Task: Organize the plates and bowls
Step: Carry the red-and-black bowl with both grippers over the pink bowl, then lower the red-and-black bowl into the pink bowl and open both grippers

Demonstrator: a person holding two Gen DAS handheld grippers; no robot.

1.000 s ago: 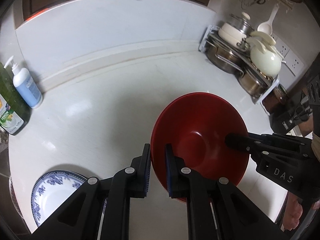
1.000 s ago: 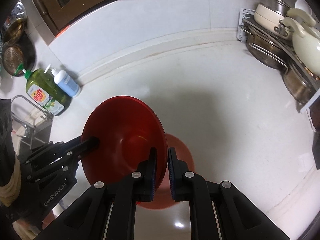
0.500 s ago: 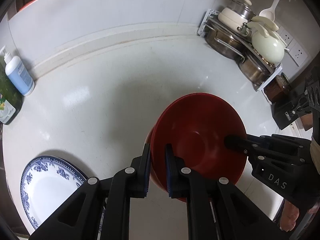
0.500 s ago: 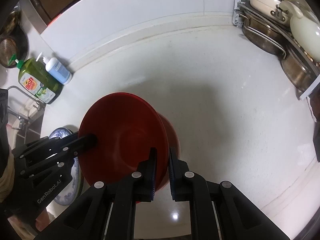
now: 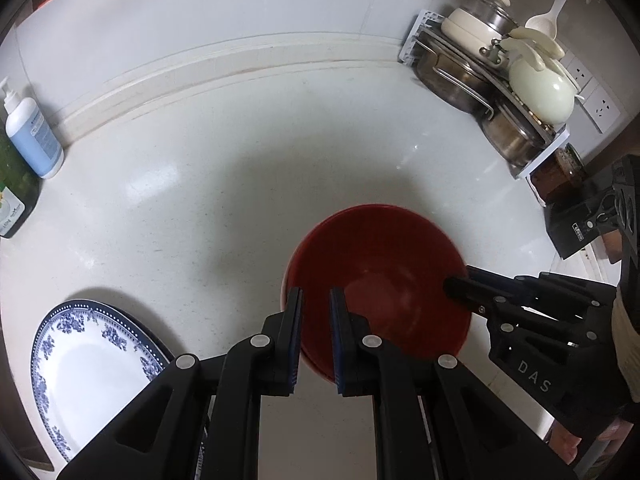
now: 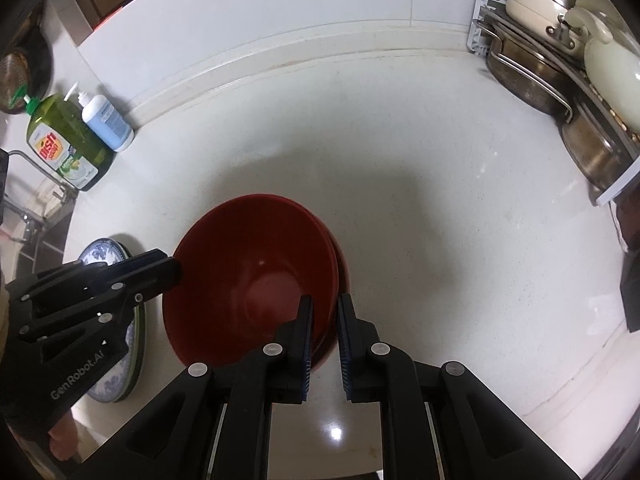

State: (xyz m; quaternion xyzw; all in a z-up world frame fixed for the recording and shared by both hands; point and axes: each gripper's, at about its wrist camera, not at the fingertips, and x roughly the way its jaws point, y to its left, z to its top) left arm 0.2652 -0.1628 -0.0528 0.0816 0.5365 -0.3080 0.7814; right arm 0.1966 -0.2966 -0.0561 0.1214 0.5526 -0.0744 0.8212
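Observation:
A red bowl sits tilted inside a second red bowl on the white counter. My left gripper is shut on the upper bowl's near-left rim; in the right wrist view the left gripper comes in from the left. On the opposite rim my right gripper is also shut; from the left wrist view this right gripper enters from the right. A blue-and-white plate lies on the counter left of the bowls.
A blue soap bottle and a green dish-soap bottle stand at the back left. A rack of pots and a cream kettle fills the back right corner. A dark jar and black box sit at the right edge.
Both grippers have carried the red bowl down and over the second red bowl, which now holds it. The plate has come more into view at the left.

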